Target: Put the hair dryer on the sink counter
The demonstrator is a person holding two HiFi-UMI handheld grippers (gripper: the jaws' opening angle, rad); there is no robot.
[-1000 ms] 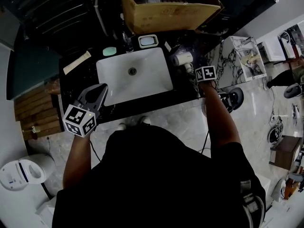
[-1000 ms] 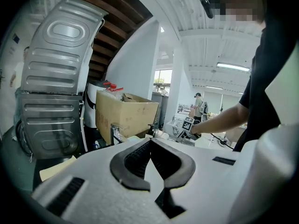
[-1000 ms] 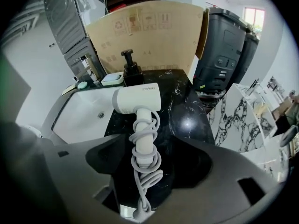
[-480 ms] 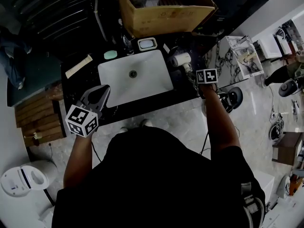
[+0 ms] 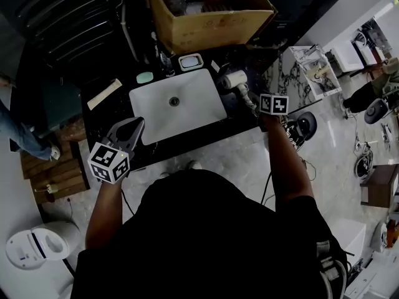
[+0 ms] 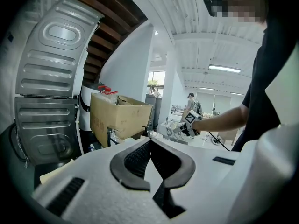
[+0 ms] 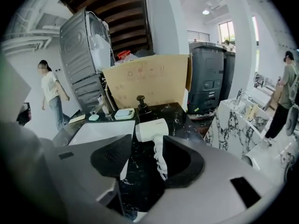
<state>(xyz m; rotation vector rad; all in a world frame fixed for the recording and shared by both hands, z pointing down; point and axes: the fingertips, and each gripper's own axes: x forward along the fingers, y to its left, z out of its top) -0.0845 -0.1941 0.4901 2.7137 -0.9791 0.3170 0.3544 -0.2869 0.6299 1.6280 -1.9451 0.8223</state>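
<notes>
The white hair dryer (image 5: 234, 79) lies on the black marble sink counter (image 5: 240, 114) just right of the white sink (image 5: 140, 92), its coiled cord trailing toward me. In the right gripper view the hair dryer (image 7: 150, 129) rests on the counter (image 7: 180, 118) beyond the jaws. My right gripper (image 5: 254, 103) hovers above and behind it, open; its jaws have just been closing, with nothing between them. My left gripper (image 5: 129, 131) is held over the counter's front left edge, shut and empty, its pads meeting in the left gripper view (image 6: 150, 142).
An open cardboard box (image 5: 206, 17) stands behind the sink. A soap dish (image 5: 191, 61), a green soap (image 5: 144, 77) and a faucet (image 5: 163, 61) line the back of the counter, with a pump bottle (image 7: 140, 104). A marble-patterned stand (image 5: 299, 73) is at right. A person (image 7: 49, 94) stands far left.
My right gripper has drawn back from the hair dryer, which stays lying on the counter. The left gripper has barely moved.
</notes>
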